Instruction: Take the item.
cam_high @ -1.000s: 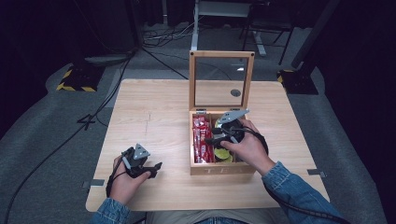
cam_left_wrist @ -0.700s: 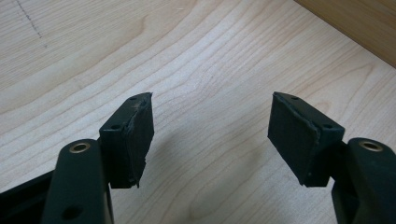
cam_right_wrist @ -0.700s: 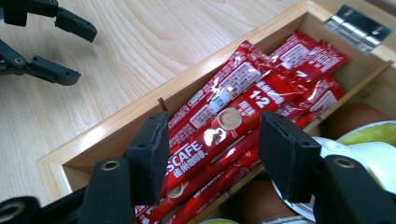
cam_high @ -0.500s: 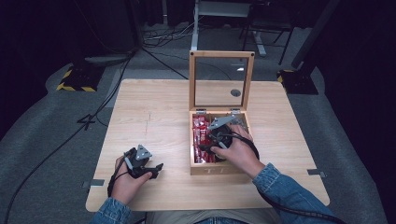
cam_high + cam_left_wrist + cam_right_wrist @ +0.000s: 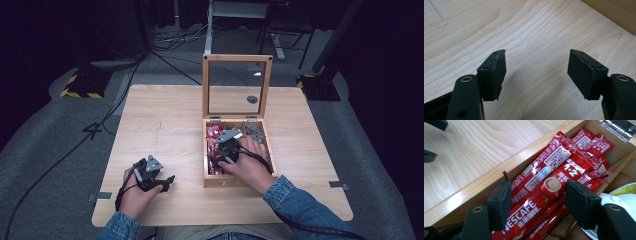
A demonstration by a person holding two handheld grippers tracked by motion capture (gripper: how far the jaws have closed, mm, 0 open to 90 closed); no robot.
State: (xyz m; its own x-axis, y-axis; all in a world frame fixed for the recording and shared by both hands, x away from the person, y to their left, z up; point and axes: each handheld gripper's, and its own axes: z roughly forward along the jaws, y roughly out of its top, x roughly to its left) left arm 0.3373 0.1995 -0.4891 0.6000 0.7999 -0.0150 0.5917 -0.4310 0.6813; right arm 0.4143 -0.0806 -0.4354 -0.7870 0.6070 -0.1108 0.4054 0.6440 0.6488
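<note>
Wooden table (image 5: 165, 120) (pale grain) on grey carpet (image 5: 45, 150).

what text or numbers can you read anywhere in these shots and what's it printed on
"NESCAFE": white letters on the top red coffee stick sachet, lying between the right gripper jaws.
"1+2": white, higher on that sachet.
White label panels and Chinese characters on the sachets: too small to read.
Light wooden box: front mark blurred.
</note>
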